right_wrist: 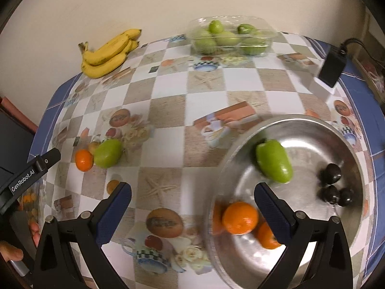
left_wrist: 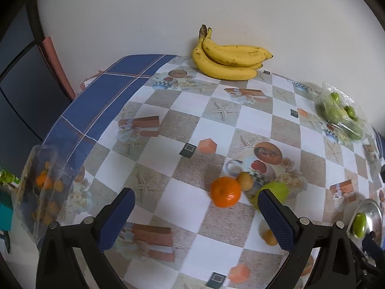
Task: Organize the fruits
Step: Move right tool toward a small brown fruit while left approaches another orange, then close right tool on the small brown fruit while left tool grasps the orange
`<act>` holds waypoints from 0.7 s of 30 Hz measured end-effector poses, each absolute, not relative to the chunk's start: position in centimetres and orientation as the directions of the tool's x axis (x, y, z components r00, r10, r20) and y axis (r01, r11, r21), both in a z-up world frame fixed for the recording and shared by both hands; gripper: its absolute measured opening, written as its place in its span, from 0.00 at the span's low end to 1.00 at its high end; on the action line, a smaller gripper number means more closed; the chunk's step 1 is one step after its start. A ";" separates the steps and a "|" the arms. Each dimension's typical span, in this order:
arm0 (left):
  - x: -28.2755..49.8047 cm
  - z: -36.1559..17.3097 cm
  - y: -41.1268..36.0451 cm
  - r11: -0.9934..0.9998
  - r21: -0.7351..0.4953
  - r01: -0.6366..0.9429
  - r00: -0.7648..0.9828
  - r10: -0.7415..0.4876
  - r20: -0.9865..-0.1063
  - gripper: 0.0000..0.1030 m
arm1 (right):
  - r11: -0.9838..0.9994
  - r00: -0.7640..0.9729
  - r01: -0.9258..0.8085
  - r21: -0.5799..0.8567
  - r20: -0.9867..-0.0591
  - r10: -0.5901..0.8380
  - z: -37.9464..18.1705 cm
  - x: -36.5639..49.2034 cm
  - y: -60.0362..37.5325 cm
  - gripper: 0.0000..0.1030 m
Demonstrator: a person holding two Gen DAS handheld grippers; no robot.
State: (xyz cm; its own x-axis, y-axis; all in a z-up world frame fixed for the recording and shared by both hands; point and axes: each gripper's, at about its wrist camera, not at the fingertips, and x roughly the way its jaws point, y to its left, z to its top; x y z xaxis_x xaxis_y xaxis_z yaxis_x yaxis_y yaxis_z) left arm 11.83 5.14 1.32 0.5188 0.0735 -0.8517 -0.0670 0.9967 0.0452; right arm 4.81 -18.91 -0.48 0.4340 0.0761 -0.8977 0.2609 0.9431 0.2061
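Note:
My left gripper [left_wrist: 195,219] is open and empty above the table. An orange [left_wrist: 225,192], a small brownish fruit [left_wrist: 245,180] and a green fruit [left_wrist: 276,189] lie just ahead of it; they also show in the right wrist view as the orange [right_wrist: 83,160] and the green fruit [right_wrist: 107,153]. My right gripper [right_wrist: 192,216] is open and empty over the rim of a metal plate [right_wrist: 312,130]. The plate holds a green fruit [right_wrist: 274,160], two oranges [right_wrist: 240,217] and three dark fruits [right_wrist: 333,185].
A banana bunch [left_wrist: 228,59] lies by the wall. A clear tub of green fruits [right_wrist: 231,37] stands at the back. A clear packet with small orange fruits [left_wrist: 41,187] is at the left edge. A black adapter [right_wrist: 333,65] sits on the right.

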 end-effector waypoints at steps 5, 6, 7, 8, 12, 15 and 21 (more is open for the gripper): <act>12.3 1.1 6.4 0.998 0.018 -0.055 0.504 0.044 -0.863 1.00 | 0.949 0.432 0.228 0.218 -0.896 0.102 -0.8 5.8 -16.9 0.99; 12.4 1.1 6.7 0.999 0.006 -0.054 0.500 0.032 -0.866 1.00 | 0.949 0.432 0.221 0.225 -0.895 0.112 -0.9 6.0 -16.5 0.99; 12.5 0.9 7.0 0.999 -0.013 -0.053 0.490 0.015 -0.872 1.00 | 0.948 0.431 0.215 0.234 -0.894 0.123 -1.0 6.2 -16.1 0.99; 12.6 0.8 7.2 0.998 -0.028 -0.053 0.482 0.001 -0.876 1.00 | 0.948 0.430 0.211 0.240 -0.893 0.130 -1.1 6.4 -15.7 0.99; 13.0 -0.5 7.7 0.996 -0.073 -0.053 0.438 -0.043 -0.898 1.00 | 0.950 0.422 0.183 0.253 -0.893 0.156 -1.7 7.3 -14.1 0.99; 13.4 -1.7 7.7 0.995 -0.081 -0.063 0.406 -0.049 -0.912 1.00 | 0.955 0.405 0.166 0.245 -0.900 0.161 -2.4 7.9 -12.9 0.99; 13.9 -3.1 7.9 0.992 -0.105 -0.071 0.371 -0.072 -0.926 0.99 | 0.964 0.377 0.130 0.234 -0.911 0.170 -3.7 8.8 -11.0 0.98</act>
